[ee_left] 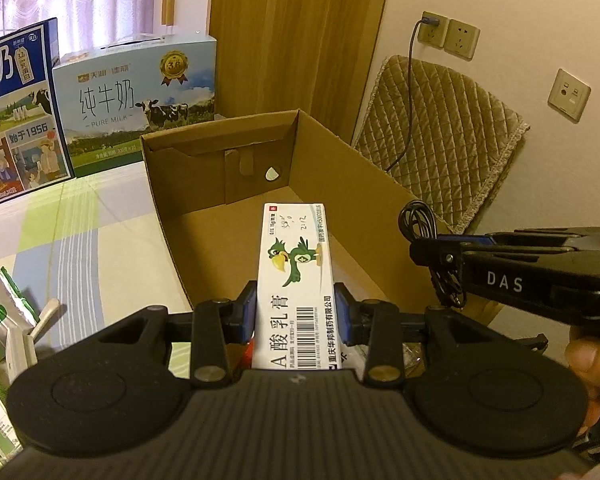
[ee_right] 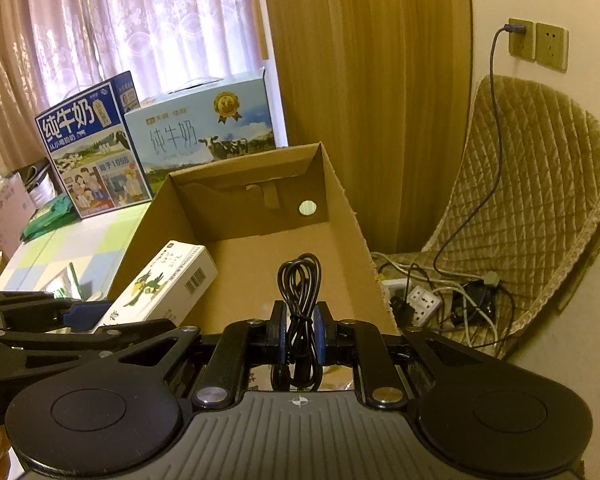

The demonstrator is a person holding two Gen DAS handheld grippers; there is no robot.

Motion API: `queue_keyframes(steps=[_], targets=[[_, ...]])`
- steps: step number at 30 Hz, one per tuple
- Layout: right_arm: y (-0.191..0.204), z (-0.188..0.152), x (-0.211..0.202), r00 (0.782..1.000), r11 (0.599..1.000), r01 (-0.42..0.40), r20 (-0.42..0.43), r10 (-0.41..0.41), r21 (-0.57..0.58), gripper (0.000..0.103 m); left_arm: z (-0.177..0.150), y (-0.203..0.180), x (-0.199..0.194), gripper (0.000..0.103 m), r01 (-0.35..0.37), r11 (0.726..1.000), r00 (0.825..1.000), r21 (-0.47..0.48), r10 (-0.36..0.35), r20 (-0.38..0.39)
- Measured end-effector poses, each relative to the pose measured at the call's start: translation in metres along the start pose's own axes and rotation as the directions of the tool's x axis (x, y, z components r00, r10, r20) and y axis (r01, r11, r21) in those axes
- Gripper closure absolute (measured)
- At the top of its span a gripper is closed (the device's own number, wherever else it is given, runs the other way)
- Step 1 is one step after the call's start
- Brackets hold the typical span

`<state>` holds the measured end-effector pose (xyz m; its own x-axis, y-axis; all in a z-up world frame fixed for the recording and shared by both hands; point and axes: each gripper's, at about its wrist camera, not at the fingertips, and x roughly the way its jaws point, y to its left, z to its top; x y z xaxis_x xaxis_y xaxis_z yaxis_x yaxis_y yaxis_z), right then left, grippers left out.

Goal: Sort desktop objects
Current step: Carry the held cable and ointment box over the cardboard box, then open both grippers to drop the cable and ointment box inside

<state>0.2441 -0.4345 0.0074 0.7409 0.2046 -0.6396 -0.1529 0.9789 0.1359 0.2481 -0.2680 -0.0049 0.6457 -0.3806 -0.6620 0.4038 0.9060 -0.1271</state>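
Note:
My left gripper [ee_left: 295,304] is shut on a long white ointment box [ee_left: 298,276] with a green bird printed on it, held above the near end of an open cardboard box [ee_left: 220,164]. My right gripper [ee_right: 300,330] is shut on a coiled black cable [ee_right: 300,280], also over the cardboard box [ee_right: 340,200]. In the left wrist view the right gripper [ee_left: 436,256] comes in from the right with the cable [ee_left: 418,220]. The right wrist view shows the ointment box [ee_right: 164,284] at left in the left gripper [ee_right: 96,314]. The carton's floor looks bare.
Two milk cartons [ee_left: 140,96] [ee_left: 16,120] stand behind the cardboard box on a checked tablecloth [ee_left: 80,220]. Green-and-silver packets [ee_left: 0,312] lie at the left. A quilted chair [ee_right: 532,184], wall sockets [ee_right: 536,44] and a power strip [ee_right: 424,300] with cables sit to the right.

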Motion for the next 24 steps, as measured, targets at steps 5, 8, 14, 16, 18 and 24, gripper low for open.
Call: queue_keyframes(steps=[5, 8, 14, 16, 18, 24], targets=[[0.001, -0.001, 0.003, 1.000, 1.000, 0.000, -0.003, 0.000, 0.002, 0.092, 0.002, -0.001, 0.002, 0.070, 0.014, 1.000, 1.000, -0.003, -0.014, 0.005], [0.001, -0.001, 0.003, 1.000, 1.000, 0.003, -0.004, -0.003, 0.003, 0.092, 0.003, -0.001, 0.000, 0.070, -0.001, 1.000, 1.000, -0.001, 0.001, 0.017], [0.002, 0.000, 0.002, 1.000, 1.000, 0.004, -0.005, -0.004, 0.000, 0.092, 0.003, 0.005, -0.012, 0.070, -0.004, 1.000, 0.999, -0.017, 0.005, 0.033], [0.003, 0.000, 0.001, 1.000, 1.000, 0.002, -0.004, -0.002, 0.001, 0.092, 0.002, 0.008, -0.017, 0.070, -0.008, 1.000, 0.999, -0.021, 0.009, 0.040], [0.004, 0.000, 0.000, 1.000, 1.000, -0.001, -0.002, 0.001, 0.001, 0.092, -0.001, 0.011, -0.021, 0.070, -0.015, 0.999, 0.999, -0.030, 0.016, 0.044], [0.009, 0.004, 0.001, 0.999, 0.999, -0.034, -0.001, 0.034, 0.019, 0.090, -0.008, 0.020, -0.034, 0.070, -0.032, 0.998, 0.998, -0.054, 0.034, 0.049]])
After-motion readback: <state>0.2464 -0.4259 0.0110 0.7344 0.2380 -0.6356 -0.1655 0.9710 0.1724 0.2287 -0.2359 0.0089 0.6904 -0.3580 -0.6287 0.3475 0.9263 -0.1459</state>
